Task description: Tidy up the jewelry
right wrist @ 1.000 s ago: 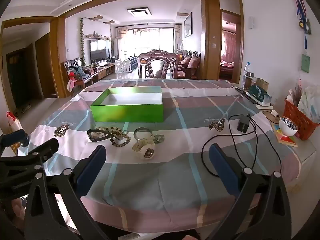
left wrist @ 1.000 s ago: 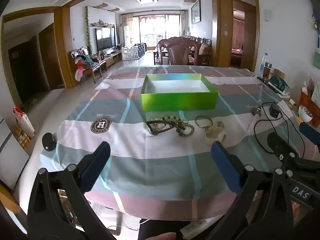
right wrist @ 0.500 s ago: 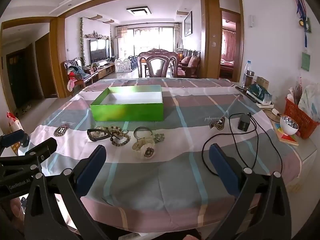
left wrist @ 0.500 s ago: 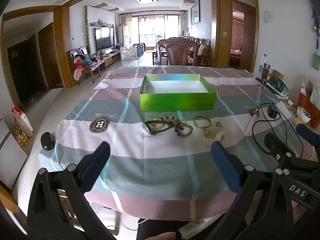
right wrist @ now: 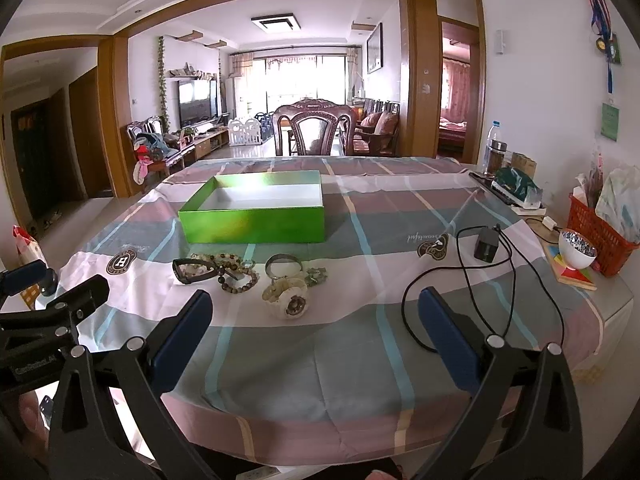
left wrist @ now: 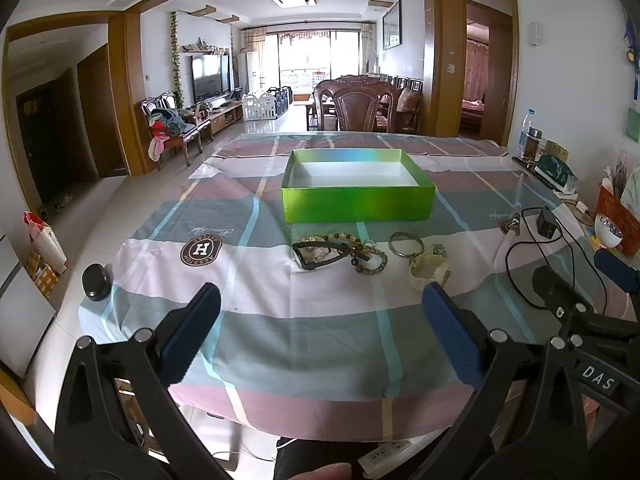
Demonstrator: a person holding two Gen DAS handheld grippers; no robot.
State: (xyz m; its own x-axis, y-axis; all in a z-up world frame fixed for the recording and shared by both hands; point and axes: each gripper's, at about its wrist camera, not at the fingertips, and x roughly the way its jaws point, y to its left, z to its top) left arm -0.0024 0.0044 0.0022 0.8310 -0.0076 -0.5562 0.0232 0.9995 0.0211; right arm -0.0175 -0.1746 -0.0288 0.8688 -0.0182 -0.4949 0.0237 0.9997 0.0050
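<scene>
Near the middle of the table (left wrist: pixel 304 344), toward its far edge, one green box (left wrist: pixel 357 200) sits open-topped, its long axis running parallel to the near edge. Between box and near edge lies a row of jewelry, also along that axis: one black-framed piece (left wrist: pixel 316 254) at the left, beaded bracelets (left wrist: pixel 366 258) tangled against it, one metal ring (left wrist: pixel 406 242), and one cream-coloured bracelet (left wrist: pixel 428 270) at the right. I cannot count the beaded strands. Both tongs hover level over the near edge, pointing at the box: left tongs (left wrist: pixel 320 320) spread wide and holding nothing, right tongs (right wrist: pixel 316 320) likewise. One black cable (right wrist: pixel 472 292) loops near the right edge.
</scene>
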